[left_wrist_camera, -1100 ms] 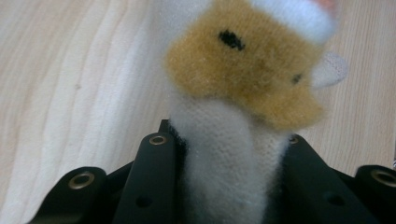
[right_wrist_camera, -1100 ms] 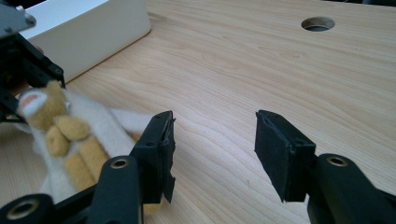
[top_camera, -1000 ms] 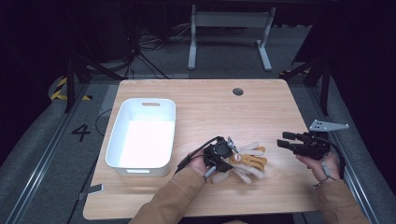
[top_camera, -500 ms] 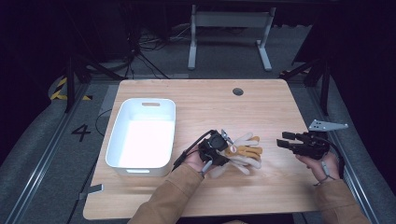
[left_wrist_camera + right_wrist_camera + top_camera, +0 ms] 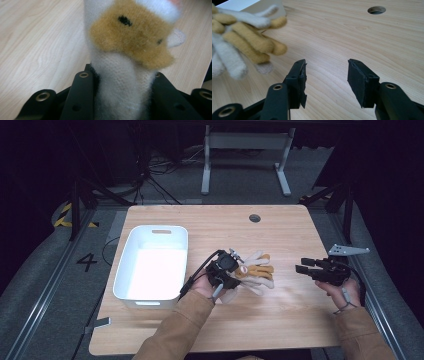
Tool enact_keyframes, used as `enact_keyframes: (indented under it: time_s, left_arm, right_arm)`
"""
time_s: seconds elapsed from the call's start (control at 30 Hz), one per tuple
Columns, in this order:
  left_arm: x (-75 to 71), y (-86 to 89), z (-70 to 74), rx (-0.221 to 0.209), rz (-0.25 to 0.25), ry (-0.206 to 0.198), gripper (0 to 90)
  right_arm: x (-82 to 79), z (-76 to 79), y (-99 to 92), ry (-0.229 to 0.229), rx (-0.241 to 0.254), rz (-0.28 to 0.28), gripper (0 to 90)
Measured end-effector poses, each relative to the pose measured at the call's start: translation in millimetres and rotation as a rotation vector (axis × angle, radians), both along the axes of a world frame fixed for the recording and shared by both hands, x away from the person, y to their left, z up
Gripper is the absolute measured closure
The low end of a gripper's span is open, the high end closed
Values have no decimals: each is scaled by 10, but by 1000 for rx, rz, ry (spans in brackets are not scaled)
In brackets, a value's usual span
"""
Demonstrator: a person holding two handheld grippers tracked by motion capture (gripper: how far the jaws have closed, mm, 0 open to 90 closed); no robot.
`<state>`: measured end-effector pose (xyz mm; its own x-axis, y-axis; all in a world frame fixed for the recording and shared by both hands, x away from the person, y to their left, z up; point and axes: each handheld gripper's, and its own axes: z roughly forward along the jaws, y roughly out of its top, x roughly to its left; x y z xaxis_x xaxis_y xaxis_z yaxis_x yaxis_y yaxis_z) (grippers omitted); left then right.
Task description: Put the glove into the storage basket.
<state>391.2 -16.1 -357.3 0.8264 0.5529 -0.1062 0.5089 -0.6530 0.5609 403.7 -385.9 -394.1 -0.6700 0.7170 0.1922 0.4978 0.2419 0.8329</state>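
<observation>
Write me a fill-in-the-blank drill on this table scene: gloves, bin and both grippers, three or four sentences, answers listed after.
1. The left gripper is shut on the cuff of the fuzzy ____.
2. The white bin stands to the ____ of the gloves in the high view.
3. The jaws of the right gripper stand ____, with only bare table between them.
4. The gloves are white and ____.

Missing words: gloves; left; open; tan

One camera is looking down over the desk (image 5: 280,235) from its near edge. Two are riding close on the claws, both catching the gloves (image 5: 252,272).
</observation>
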Motion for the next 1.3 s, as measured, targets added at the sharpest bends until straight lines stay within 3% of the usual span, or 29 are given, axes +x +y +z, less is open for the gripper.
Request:
enact_keyframes:
  time_s: [0.53,0.7,1.1,1.3]
  left_arm:
    - [91,359,204,20,212,4,716]
    - [127,480,287,-16,305,-5,715]
    - [196,714,443,-19,399,-44,715]
    - [217,843,502,-25,450,-44,714]
  right_arm:
    - [325,-171,141,63,-9,-17,529]
    - [359,-202,157,77,-5,-21,530]
    - [350,-222,156,87,-12,-29,534]
    - [367,-240,161,64,-33,-40,537]
